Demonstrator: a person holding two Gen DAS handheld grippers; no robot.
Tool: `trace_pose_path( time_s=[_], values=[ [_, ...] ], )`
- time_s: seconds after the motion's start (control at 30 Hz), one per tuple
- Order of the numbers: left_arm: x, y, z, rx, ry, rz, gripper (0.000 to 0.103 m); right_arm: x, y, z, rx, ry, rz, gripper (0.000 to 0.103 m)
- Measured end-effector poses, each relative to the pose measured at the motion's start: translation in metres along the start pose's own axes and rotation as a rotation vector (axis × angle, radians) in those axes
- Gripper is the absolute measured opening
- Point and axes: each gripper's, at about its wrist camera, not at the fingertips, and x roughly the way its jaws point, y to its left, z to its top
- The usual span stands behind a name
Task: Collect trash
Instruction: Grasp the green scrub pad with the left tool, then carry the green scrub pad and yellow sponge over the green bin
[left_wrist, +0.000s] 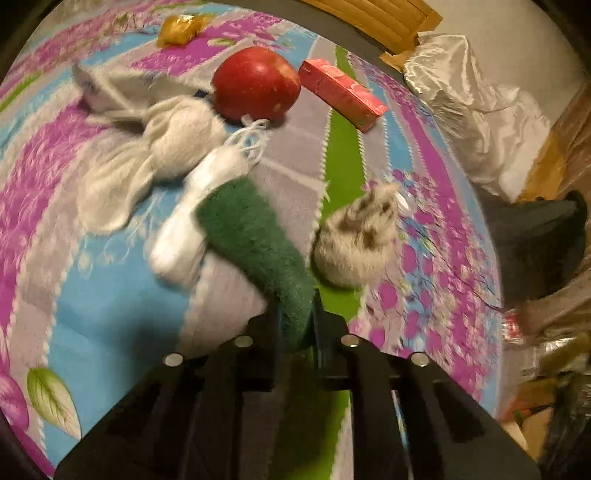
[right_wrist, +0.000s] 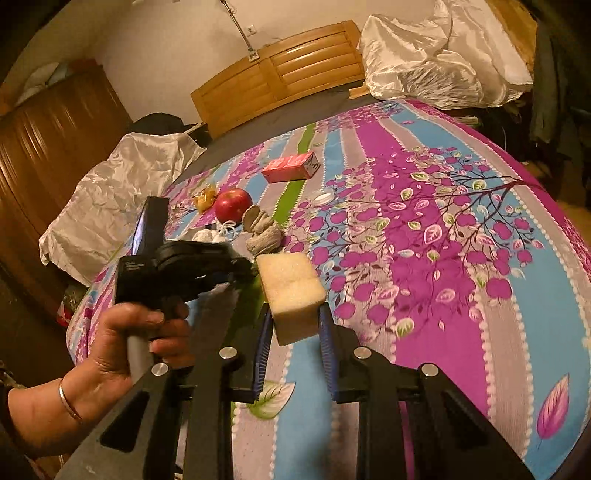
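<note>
1. Left gripper (left_wrist: 295, 317): jaws pressed together on a green scrub pad (left_wrist: 255, 243), coarse, fibrous, elongated; pad is held w/ its far end over the bedspread (left_wrist: 110, 302), a soft cloth printed in pink, blue, grey & green stripes w/ blossom motifs.
2. Right gripper (right_wrist: 295, 325): blue ribbed pads (right_wrist: 263, 343) are closed onto a pale yellow foam block (right_wrist: 291, 291), porous, roughly rectangular, pinched at its near end & raised above the bedspread.
3. Other trash shown lying on the bedspread ahead of the left gripper: fuzzy cream yarn bundle (left_wrist: 147, 162); white cord skein (left_wrist: 199, 206), touching the pad's left side; speckled fluffy ball (left_wrist: 354, 240), just right of the pad.
4. Farther back: glossy red apple (left_wrist: 256, 83), red carton (left_wrist: 341, 94), crumpled gold wrapper (left_wrist: 179, 27).
5. Left hand (right_wrist: 122, 354) is seen gripping the left gripper's handle.
</note>
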Motion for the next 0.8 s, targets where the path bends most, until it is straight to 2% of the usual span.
trace_pose_path(
  time_s=[0.17,0.33,0.5,0.67,0.8],
  values=[
    [-0.044,0.013,-0.042,0.123,0.005,-0.009,0.009,-0.008,0.007,-0.012,0.003,0.014,-0.004,0.027],
    [-0.082,0.032,-0.089,0.246,0.02,0.06,0.009,-0.011,0.022,-0.033,0.003,0.057,-0.011,0.026],
    [-0.104,0.044,-0.112,0.264,0.053,0.078,0.009,-0.013,0.04,-0.056,-0.004,0.103,-0.008,0.026],
    [-0.127,0.031,-0.112,0.313,-0.025,0.079,0.009,-0.033,0.057,-0.062,-0.036,0.077,-0.024,0.025],
    [-0.146,-0.012,-0.103,0.435,-0.141,0.045,0.009,-0.063,0.054,-0.047,-0.049,0.009,-0.074,0.025]
  ],
)
